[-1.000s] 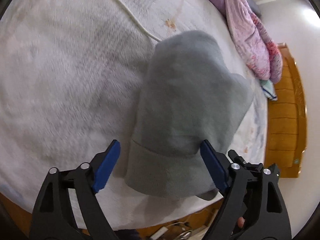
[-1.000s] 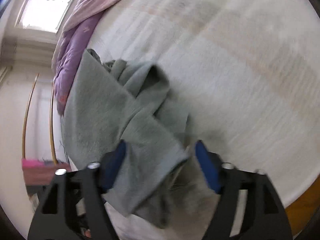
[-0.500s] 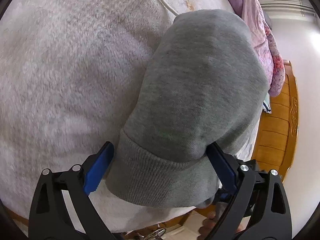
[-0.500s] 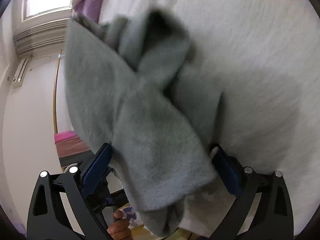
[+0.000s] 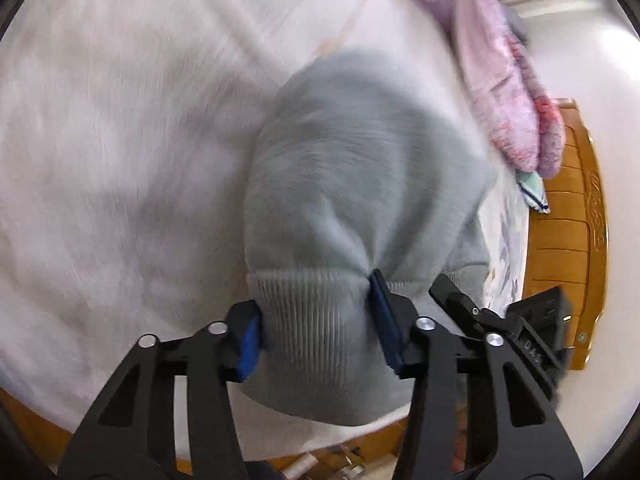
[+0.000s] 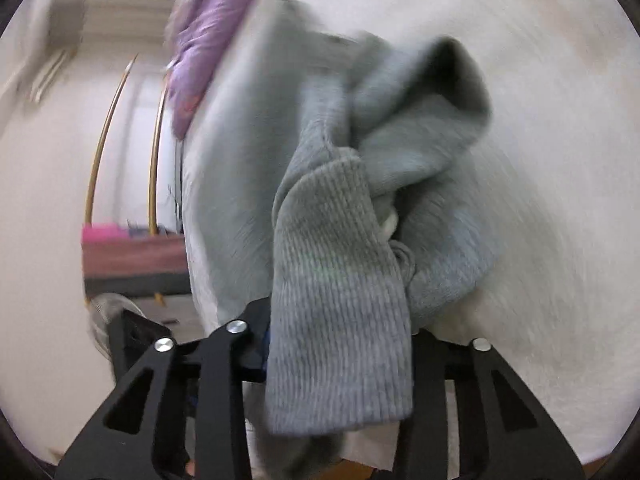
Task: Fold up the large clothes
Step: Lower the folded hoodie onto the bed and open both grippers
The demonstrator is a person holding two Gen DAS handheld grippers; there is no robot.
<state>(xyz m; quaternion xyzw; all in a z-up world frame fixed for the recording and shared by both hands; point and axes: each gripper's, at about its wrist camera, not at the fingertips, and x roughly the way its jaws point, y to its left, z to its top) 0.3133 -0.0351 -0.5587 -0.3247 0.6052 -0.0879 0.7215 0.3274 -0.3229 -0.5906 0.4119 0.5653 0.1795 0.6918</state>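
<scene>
A grey sweatshirt (image 5: 360,184) lies bunched on a white fleece bed cover (image 5: 120,140). My left gripper (image 5: 316,320) is shut on its ribbed hem, which bulges between the blue pads. In the right wrist view the same sweatshirt (image 6: 420,184) is crumpled, and its ribbed band (image 6: 340,300) hangs down over my right gripper (image 6: 340,352), which is shut on it. The right gripper's pads are hidden by the cloth. Both views are blurred by motion.
A pink and purple quilt (image 5: 508,68) lies along the far side of the bed, also in the right wrist view (image 6: 208,32). A wooden bed frame (image 5: 568,240) stands at the right. The bed's near edge is just below the grippers.
Both grippers closed from open onto the sweatshirt's ribbed edge. The cloth now gathers between the jaws and both views have shifted with fast motion.
</scene>
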